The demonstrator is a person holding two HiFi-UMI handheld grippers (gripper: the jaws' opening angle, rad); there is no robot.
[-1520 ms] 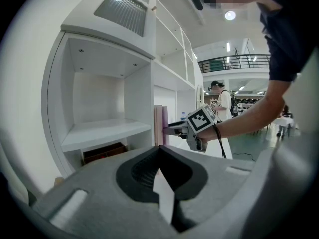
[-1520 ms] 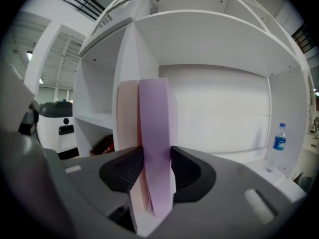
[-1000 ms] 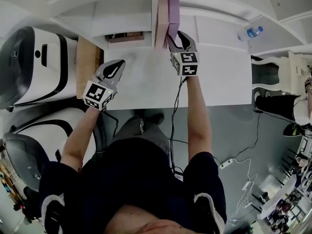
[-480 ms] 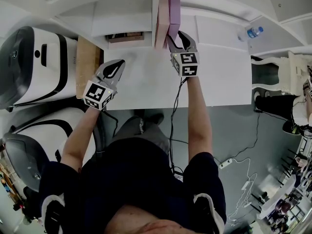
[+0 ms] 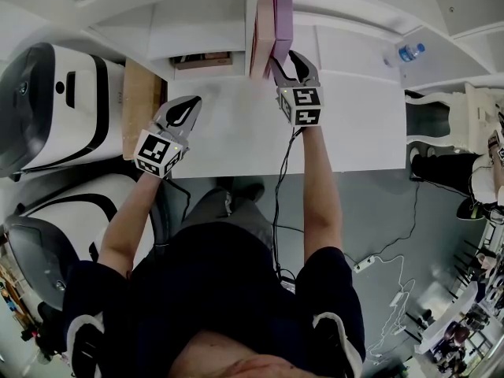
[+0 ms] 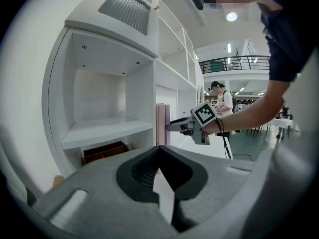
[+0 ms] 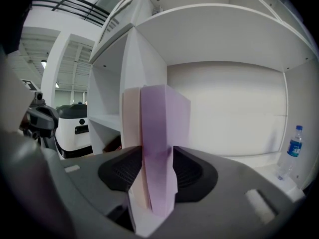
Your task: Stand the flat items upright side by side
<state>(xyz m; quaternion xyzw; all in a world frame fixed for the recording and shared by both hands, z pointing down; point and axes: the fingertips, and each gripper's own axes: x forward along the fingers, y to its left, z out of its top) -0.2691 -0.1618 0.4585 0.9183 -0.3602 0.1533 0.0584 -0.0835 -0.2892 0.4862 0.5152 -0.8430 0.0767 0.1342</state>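
Two flat books stand upright side by side at the back edge of the white table [image 5: 236, 144], a pink book [image 5: 261, 30] on the left and a purple book [image 5: 281, 18] on the right. My right gripper [image 5: 288, 58] is shut on the purple book's near edge. In the right gripper view the purple book [image 7: 159, 133] fills the gap between the pads and the pink book [image 7: 131, 123] leans against it on the left. My left gripper [image 5: 183, 110] hovers over the table's left part, shut and empty, its tips [image 6: 159, 149] meeting.
White shelving rises behind the table, with a brown box [image 5: 203, 59] in a low compartment. A water bottle [image 5: 405, 52] stands on the right shelf. A wooden board [image 5: 142, 105] and white machines [image 5: 55, 101] stand left of the table.
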